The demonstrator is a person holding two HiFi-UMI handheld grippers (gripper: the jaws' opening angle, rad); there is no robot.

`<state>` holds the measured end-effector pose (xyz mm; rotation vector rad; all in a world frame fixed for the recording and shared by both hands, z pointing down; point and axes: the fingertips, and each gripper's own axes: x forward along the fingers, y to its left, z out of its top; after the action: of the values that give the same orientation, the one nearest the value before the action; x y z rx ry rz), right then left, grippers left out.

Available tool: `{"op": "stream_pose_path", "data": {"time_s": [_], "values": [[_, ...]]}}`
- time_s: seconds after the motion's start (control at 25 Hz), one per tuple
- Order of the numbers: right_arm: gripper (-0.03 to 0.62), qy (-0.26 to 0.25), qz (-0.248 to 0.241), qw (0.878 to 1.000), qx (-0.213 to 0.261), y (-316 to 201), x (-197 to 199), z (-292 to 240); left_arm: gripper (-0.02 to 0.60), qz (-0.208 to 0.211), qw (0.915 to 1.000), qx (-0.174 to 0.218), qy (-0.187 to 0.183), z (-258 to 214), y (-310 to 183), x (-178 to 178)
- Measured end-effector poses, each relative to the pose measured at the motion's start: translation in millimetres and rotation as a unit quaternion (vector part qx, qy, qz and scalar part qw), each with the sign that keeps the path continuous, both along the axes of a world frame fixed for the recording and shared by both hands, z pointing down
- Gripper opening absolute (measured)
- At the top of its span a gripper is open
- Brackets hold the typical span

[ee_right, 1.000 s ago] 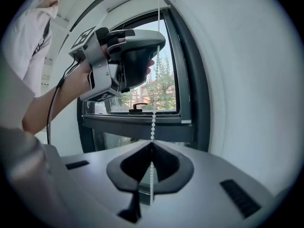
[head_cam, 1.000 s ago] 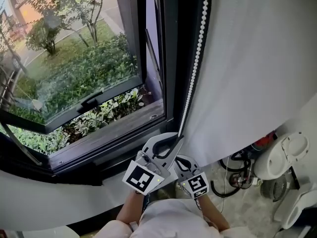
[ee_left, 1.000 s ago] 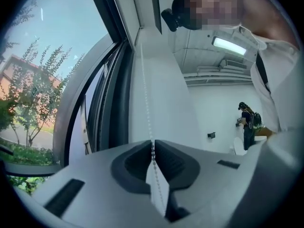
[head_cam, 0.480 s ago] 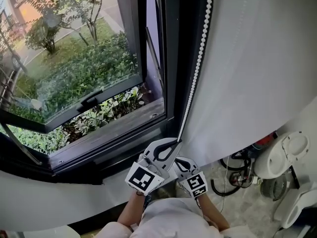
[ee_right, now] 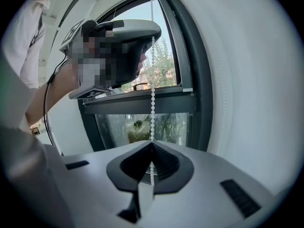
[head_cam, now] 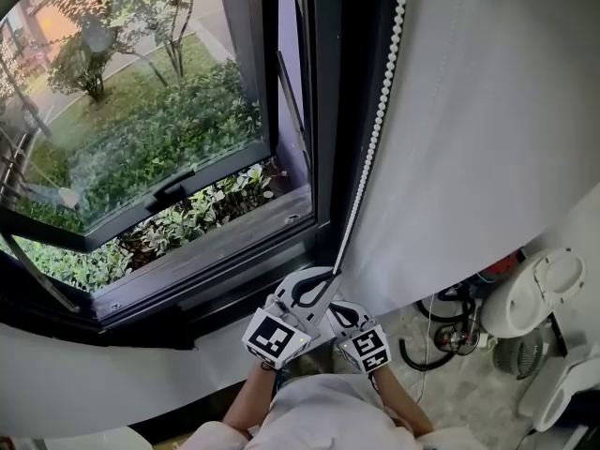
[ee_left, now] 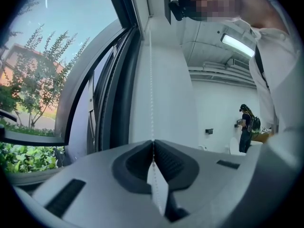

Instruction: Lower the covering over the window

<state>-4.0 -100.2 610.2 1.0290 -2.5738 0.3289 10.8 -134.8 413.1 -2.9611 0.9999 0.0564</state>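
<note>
Both tools sit lower on the bead chain than a second ago, still stacked one over the other.
Left tool [head_cam: 328, 274] is pressed together on the chain [head_cam: 375, 139]; in the left gripper view the beads run straight up out of the pinch [ee_left: 153, 145]. Right tool [head_cam: 333, 309] sits just below and beside it, also clamped on the same chain, with the beads passing between its closed pads in the right gripper view [ee_right: 152, 148]; the left tool shows above it there. Chain runs straight up along the dark frame [head_cam: 323, 111]. White blind [head_cam: 469, 111] hangs right of the chain, its lower edge curving above the floor [head_cam: 427, 382]. Pane [head_cam: 141, 129] left of the frame is uncovered and tilted open, with shrubs [head_cam: 178, 232] outside. Cables [head_cam: 441, 331] lie on the floor at lower right.
</note>
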Motion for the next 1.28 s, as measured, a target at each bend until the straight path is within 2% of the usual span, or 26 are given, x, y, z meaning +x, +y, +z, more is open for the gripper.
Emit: {"op": "stream_pose_path", "data": {"time_s": [0.32, 0.56, 0.68, 0.8, 1.0, 1.28], "values": [[-0.003, 0.007, 0.002, 1.000, -0.011, 6, 2, 4, 0.014, -0.002, 0.9995, -0.026, -0.015, 29, 1, 1], [0.000, 0.004, 0.010, 1.000, 0.003, 7, 10, -14, 0.014, -0.003, 0.9989, -0.046, -0.011, 46, 5, 1], [0.010, 0.001, 0.016, 1.000, 0.015, 5, 14, -30, 0.014, -0.003, 0.9983, -0.054, -0.020, 58, 5, 0], [0.078, 0.001, 0.011, 1.000, 0.029, 6, 17, -48, 0.014, -0.008, 0.9977, -0.064, -0.022, 69, 7, -1], [0.100, -0.009, -0.004, 0.999, 0.052, 7, 20, -85, 0.014, -0.011, 0.9979, -0.061, -0.014, 70, 6, -3], [0.104, -0.061, -0.014, 0.994, 0.085, 4, 19, -146, 0.014, -0.021, 0.9981, -0.055, -0.018, 70, 4, -7]]}}
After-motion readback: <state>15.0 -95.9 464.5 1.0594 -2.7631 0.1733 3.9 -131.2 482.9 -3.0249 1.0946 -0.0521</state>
